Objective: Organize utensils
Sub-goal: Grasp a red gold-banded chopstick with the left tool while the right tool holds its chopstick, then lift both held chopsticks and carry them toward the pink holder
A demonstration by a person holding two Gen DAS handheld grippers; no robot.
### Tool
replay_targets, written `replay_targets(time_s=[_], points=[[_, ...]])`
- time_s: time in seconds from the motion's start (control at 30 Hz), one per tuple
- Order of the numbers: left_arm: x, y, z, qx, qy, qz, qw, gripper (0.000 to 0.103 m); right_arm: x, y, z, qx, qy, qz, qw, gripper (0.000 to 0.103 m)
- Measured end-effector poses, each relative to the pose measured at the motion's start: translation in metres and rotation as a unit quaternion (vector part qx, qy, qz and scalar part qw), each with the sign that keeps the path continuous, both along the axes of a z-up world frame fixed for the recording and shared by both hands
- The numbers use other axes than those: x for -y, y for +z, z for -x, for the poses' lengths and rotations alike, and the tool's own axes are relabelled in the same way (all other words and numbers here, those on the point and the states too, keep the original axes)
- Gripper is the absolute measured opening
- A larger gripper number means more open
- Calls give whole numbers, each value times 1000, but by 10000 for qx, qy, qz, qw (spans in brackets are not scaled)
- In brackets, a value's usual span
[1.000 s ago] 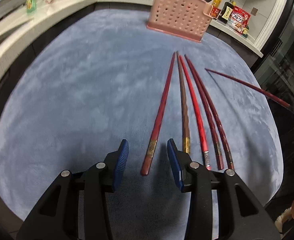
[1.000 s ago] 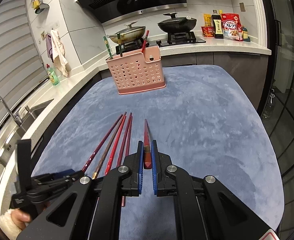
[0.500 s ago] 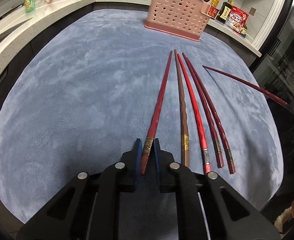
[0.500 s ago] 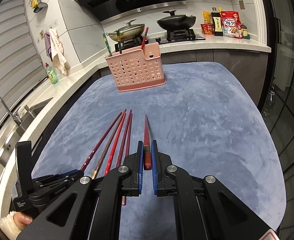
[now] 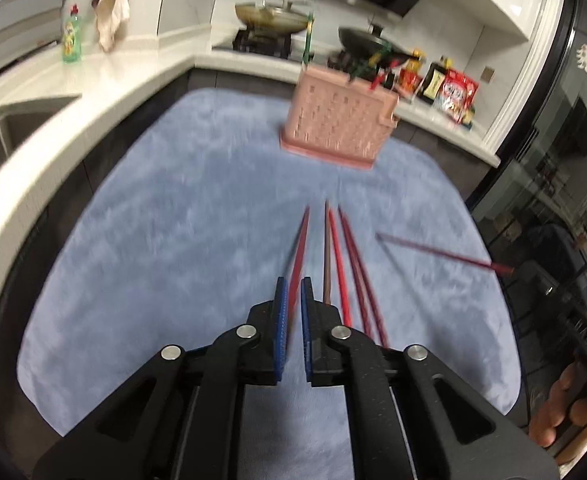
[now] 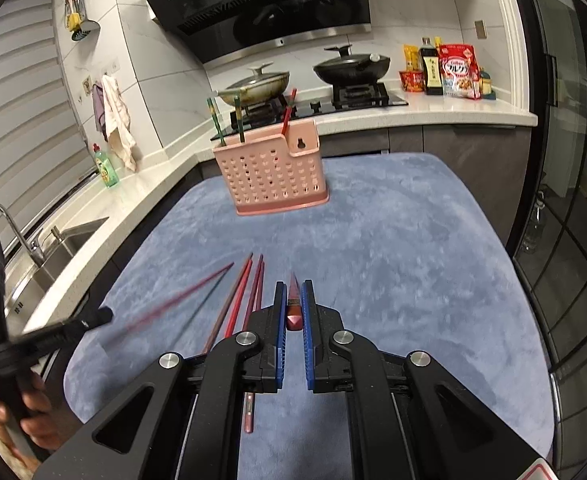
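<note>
Both grippers are up off the blue mat (image 6: 393,248), each with a chopstick. The left gripper (image 5: 291,284) has its blue fingers pinched on a red chopstick (image 5: 299,246) that pokes out toward twelve o'clock; the picture there is smeared, so finer detail is hard to tell. Just to its right, four more chopsticks (image 5: 345,264) lie side by side on the mat, pointing the same way. The right gripper (image 6: 292,286) is clamped on a dark red chopstick (image 6: 294,308), blunt end sitting between the pads, tip aimed at twelve. From the left camera that chopstick (image 5: 441,254) shows out at three o'clock, angled across the mat. The pink holder (image 6: 271,176) stands at twelve o'clock on the mat's far edge, with two green chopsticks (image 6: 215,122) and a red one (image 6: 288,112) upright in it.
</note>
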State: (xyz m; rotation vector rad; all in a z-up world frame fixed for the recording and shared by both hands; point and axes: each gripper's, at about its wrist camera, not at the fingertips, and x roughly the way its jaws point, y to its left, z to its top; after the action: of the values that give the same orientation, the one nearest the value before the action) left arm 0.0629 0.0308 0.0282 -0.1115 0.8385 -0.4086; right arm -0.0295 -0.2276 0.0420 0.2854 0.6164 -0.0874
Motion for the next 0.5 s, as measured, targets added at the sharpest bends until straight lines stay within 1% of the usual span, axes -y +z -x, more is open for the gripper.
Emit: replay_targets(time_s=[0.13,0.23,0.27,0.3,0.33,0.37,0.4,0.47,0.5], points=[[4,23,-10,216,7,-27,9998,6,5,13,-3,147,-27,-51,9999,7],[5,25,-13,238,-56,-47,9997,7,11,18,-6,212,-91,-109,9997,7],[5,22,-14,201,-99,-28,9997,9,12,19,-5,236,-94,-121,9996,7],[5,17,-14,154,-135,-40,9998,17,12,19,-4,244,-96,-118,9996,7],[5,7,-14,70,-165,-97,9998,22,12,20,-4,240,-92,-120,9996,7],[6,-3,-13,10,-197,-135,9997,31,12,19,-3,230,-82,-140,9996,7],[6,-16,-11,-58,-194,-216,9996,36,13,19,-3,218,-82,-158,9996,7],[7,-37,-9,-207,-229,-314,9990,36,13,19,-2,200,-82,-194,9996,7],[8,-52,-8,-352,-253,-363,9984,36,13,19,-1,194,-82,-204,9996,7]])
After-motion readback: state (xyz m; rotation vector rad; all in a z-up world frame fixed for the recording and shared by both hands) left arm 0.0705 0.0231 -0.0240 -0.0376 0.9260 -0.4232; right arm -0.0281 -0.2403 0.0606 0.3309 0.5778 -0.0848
